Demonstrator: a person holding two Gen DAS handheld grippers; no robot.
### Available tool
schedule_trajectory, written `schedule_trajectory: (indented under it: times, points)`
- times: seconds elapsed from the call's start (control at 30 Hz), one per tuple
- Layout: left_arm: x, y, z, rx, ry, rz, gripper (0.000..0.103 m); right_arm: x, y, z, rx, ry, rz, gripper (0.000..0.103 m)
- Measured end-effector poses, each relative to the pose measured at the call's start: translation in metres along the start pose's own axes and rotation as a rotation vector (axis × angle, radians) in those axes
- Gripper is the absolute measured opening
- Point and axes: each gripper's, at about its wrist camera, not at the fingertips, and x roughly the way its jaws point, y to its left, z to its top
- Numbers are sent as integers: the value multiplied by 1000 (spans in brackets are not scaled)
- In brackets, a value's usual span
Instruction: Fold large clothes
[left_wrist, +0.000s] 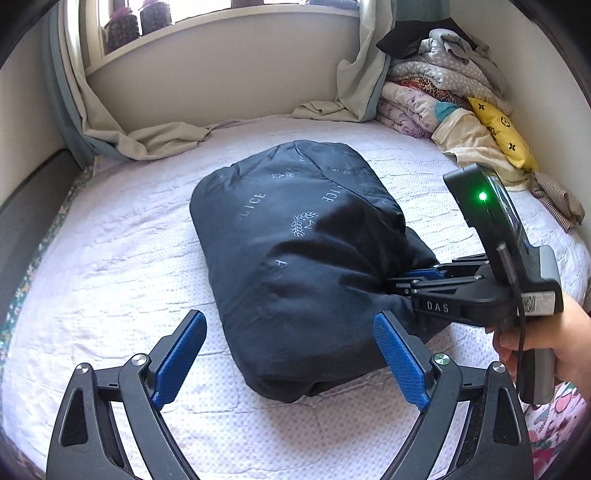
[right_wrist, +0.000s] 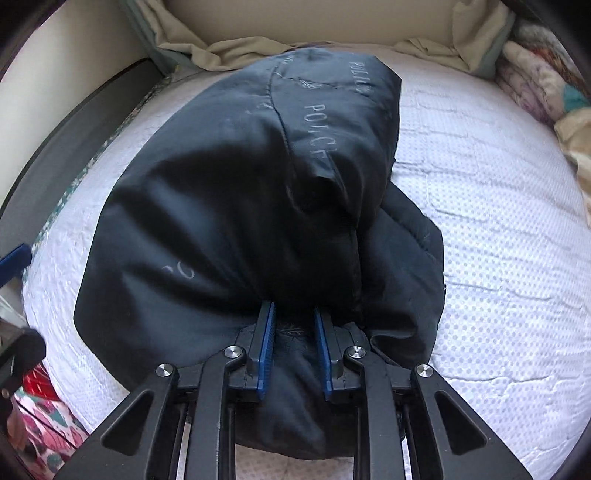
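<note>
Gripper fingers of the left gripper (left_wrist: 290, 360) are seen spread wide apart at the bottom of the left wrist view, with nothing held between their blue pads; the near end of the dark padded jacket (left_wrist: 295, 258) lies between and just beyond them. The jacket is bundled in the middle of the frame on the white quilted bed (left_wrist: 110, 258), pale lettering and a wreath emblem showing on its fabric. At the right of the frame the right gripper (left_wrist: 400, 286) is pressed into the jacket's side, carried by the person's hand (left_wrist: 546, 339), with a green light lit on its body. A stack of folded bedding (left_wrist: 436, 92) and a yellow cushion (left_wrist: 502, 133) are seen at the upper right, and curtains (left_wrist: 122, 125) hang along the upper left.

In the right wrist view, the right gripper (right_wrist: 295, 341) is clamped on a fold of the jacket (right_wrist: 240, 206) at lower centre, dark fabric being pinched between the blue pads. The jacket fills the middle of the frame, resting on the bed (right_wrist: 498, 240).
</note>
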Motion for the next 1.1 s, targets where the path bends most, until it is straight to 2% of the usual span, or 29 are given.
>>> schedule_trajectory:
  times: [0.17,0.2,0.3,0.53,0.63,0.77,0.87,1.1]
  points:
    - [-6,1,-1,-4,-11,19,99,-10,-6,5,59,8,26,20]
    - [-8,1,-2,-4,-16,27,101,-16,-5,7,70,6,34,28]
    - [-16,1,-3,-13,-38,64,102,-43,1,10,84,-47,51,70]
    - [-38,-1,-10,-38,-80,111,102,-109,23,-6,75,-183,59,95]
    - [-46,-3,-18,-46,-80,114,102,-127,36,-26,64,-206,22,100]
    - [-56,-2,-30,-75,-75,103,102,-137,53,-54,39,-247,-99,101]
    - [-56,-6,-40,-80,-20,175,102,-139,61,-72,54,-253,-182,102]
    - [-63,-2,-65,-96,-8,256,102,-139,74,-101,53,-264,-204,102]
